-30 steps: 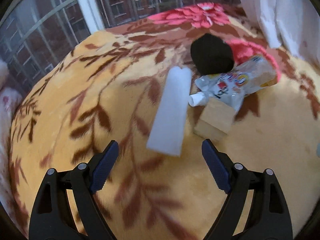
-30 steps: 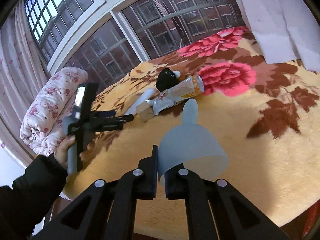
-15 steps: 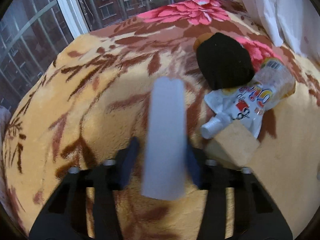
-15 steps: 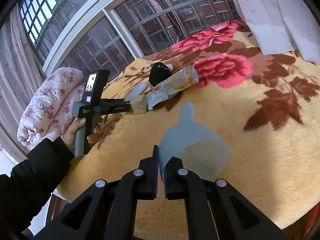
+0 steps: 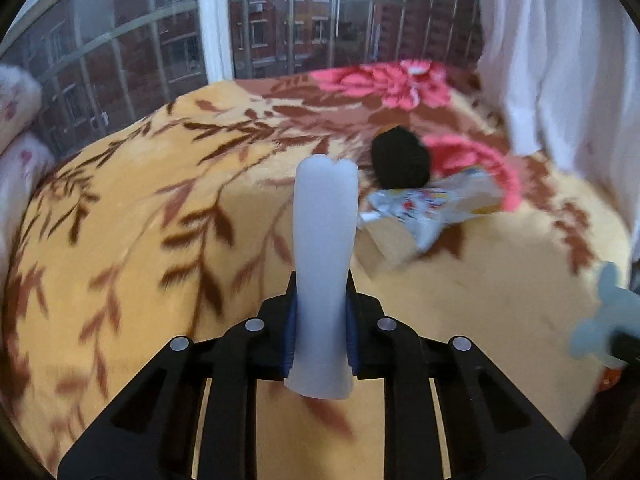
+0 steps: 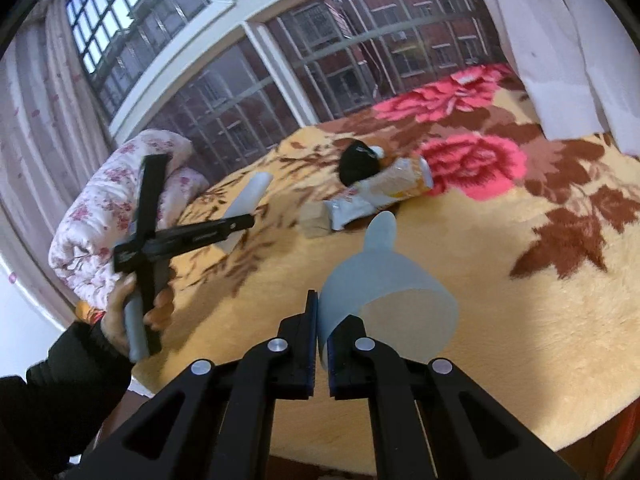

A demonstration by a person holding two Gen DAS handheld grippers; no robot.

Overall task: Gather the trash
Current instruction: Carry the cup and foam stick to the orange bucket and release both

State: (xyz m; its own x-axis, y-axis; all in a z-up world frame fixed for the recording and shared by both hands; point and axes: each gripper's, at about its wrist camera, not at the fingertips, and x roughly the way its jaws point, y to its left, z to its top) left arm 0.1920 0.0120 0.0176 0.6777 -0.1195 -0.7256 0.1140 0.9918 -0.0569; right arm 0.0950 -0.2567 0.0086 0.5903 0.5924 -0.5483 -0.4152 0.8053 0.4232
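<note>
My left gripper [image 5: 320, 332] is shut on a long white foam strip [image 5: 325, 248] and holds it lifted above the floral blanket [image 5: 160, 240]. The strip also shows in the right wrist view [image 6: 248, 196], with the left gripper [image 6: 240, 222] around it. My right gripper [image 6: 322, 344] is shut on the rim of a pale blue silicone cup [image 6: 384, 280], which also shows at the right edge of the left wrist view [image 5: 608, 316]. On the blanket lie a black sock [image 5: 400, 160], a crumpled drink pouch [image 5: 436, 204] and a tan block [image 5: 384, 244].
A window [image 6: 280, 80] runs along the far side of the bed. A white curtain [image 5: 560, 60] hangs at the right. A rolled floral quilt [image 6: 108, 204] lies at the left. The blanket's front edge [image 6: 520, 452] is just below my right gripper.
My left gripper moved in over the white foam strip, shut on it and lifted it off the blanket. My right gripper kept its hold on the blue cup and moved little.
</note>
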